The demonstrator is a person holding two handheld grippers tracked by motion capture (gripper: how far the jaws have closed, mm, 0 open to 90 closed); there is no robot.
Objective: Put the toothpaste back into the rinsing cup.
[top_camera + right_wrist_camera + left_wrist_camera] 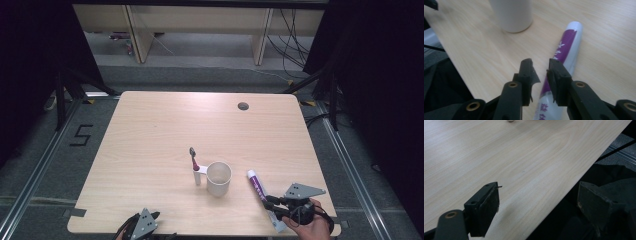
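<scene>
A white cup (219, 178) (511, 15) stands near the middle of the table. A toothbrush (193, 157) with a dark head and red handle stands upright in a small white holder (199, 175) on the cup's left side. To the right of the cup lies a purple and white toothpaste tube (257, 185) (570, 40). My right gripper (268, 203) (541, 67) hovers over the tube's near end, jaws a narrow gap apart and holding nothing. My left gripper (150, 218) (539, 202) is wide open at the table's front edge, left of the cup.
The wooden table (165, 130) has a round cable hole (243, 106) at the back right. Its front edge (554, 202) runs between my left jaws. On the floor are a "5" mark (80, 135) at the left and cables (290, 45) behind.
</scene>
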